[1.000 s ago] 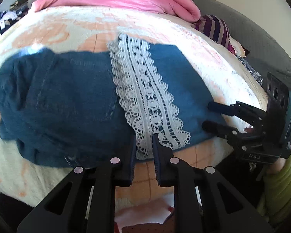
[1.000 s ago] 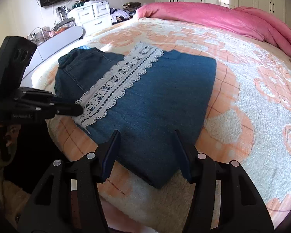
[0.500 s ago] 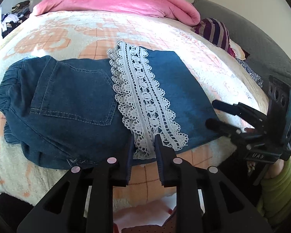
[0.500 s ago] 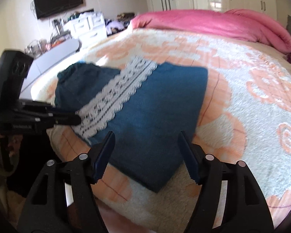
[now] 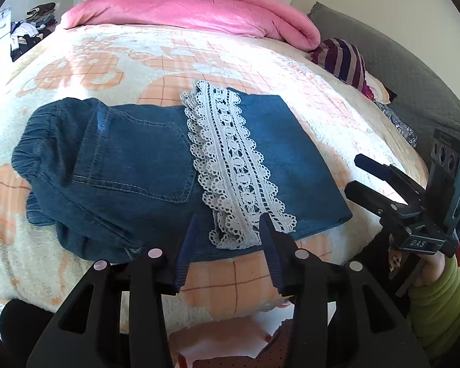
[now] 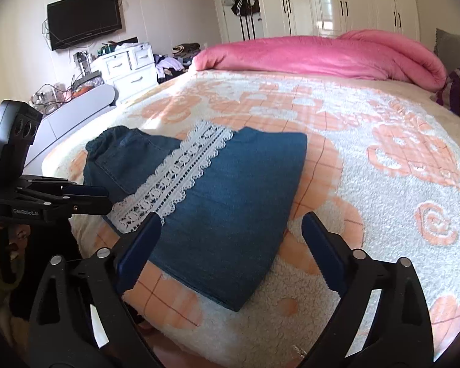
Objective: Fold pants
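The blue denim pants (image 5: 132, 165) lie folded on the bed, with a white lace band (image 5: 233, 168) running across them; they also show in the right wrist view (image 6: 230, 208). My left gripper (image 5: 227, 236) is open and empty, held just off the pants' near edge by the lace end. My right gripper (image 6: 230, 233) is open wide and empty, just off the folded right end of the pants. Each gripper shows in the other's view: the right one (image 5: 357, 174) at the right, the left one (image 6: 98, 196) at the left.
The bed (image 6: 383, 159) has a cream and orange blanket. A pink duvet (image 5: 193, 12) lies along its far side, a striped pillow (image 5: 346, 58) at the far right. A white dresser (image 6: 128, 67) and a wall TV (image 6: 82, 18) stand beyond the bed.
My left gripper has opened from nearly shut and pulled back from the lace edge. My right gripper has drawn back a little and stays open. The pants lie settled.
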Motion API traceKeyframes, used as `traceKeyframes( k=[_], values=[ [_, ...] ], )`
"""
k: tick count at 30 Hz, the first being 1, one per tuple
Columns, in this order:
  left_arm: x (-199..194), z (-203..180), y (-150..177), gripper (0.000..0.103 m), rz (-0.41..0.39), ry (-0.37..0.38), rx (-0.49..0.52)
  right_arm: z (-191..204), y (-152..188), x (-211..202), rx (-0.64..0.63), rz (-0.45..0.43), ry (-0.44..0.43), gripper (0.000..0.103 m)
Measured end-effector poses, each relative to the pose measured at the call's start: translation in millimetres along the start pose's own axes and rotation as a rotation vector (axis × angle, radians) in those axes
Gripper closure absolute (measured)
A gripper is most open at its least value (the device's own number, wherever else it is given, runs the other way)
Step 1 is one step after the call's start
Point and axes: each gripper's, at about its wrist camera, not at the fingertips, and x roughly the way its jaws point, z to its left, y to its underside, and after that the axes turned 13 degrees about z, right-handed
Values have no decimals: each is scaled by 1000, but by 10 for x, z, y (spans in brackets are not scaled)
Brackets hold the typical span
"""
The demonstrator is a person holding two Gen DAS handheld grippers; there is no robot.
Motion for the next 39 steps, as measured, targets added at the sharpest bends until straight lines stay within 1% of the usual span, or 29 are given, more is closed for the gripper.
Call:
traceKeyframes(
  k=[1, 2, 3, 6, 8, 10, 11, 13, 15, 16, 17, 19, 21, 22, 23, 27, 29, 34, 39],
  values=[
    [-13, 5, -1, 61, -2, 1, -2, 12, -2, -11, -4, -5, 3, 13],
    [-32, 14, 1, 55, -6, 0, -4, 19, -1, -17, -6, -7, 7, 13],
    [-46, 19, -2, 52, -9, -2, -7, 29, -2, -20, -6, -8, 11, 11],
    [-102, 52, 4, 50, -21, -4, -15, 38, -16, -23, 7, -5, -4, 10],
    [-137, 78, 6, 40, -29, -10, -24, 54, -32, -26, 9, -4, 5, 9],
    [-185, 109, 10, 35, -40, -19, -34, 73, -47, -40, 4, -8, 11, 9],
    [-206, 120, 10, 28, -45, -18, -37, 88, -53, -48, 2, -9, 13, 9],
    [-250, 144, 10, 23, -57, -25, -42, 112, -75, -51, -4, -8, 17, 9],
    [-303, 169, 11, 20, -73, -38, -46, 138, -110, -41, -8, -2, 16, 9],
    [-322, 180, 12, 16, -79, -45, -49, 154, -145, -30, -10, 5, 9, 9],
    [-345, 195, 14, 14, -88, -59, -52, 163, -170, -24, -11, 8, 9, 9],
    [-382, 222, 22, 14, -102, -96, -52, 195, -228, -14, -22, 11, 0, 9],
    [-409, 264, 29, 13, -110, -116, -57, 255, -298, -10, -43, 14, -12, 9],
    [-426, 289, 34, 10, -113, -121, -62, 284, -326, -8, -56, 14, -15, 9],
    [-445, 329, 37, 8, -117, -124, -71, 319, -359, -4, -70, 15, -12, 9],
    [-510, 460, 55, 8, -132, -138, -99, 441, -500, 41, -104, 30, -23, 9],
    [-539, 517, 72, 8, -139, -145, -112, 507, -592, 75, -118, 38, -41, 9],
    [-590, 691, 110, 7, -146, -166, -154, 673, -900, 252, -143, 92, -113, 9],
    [-594, 904, 152, 7, -141, -146, -211, 890, -1163, 438, -189, 132, -162, 9]
  ],
)
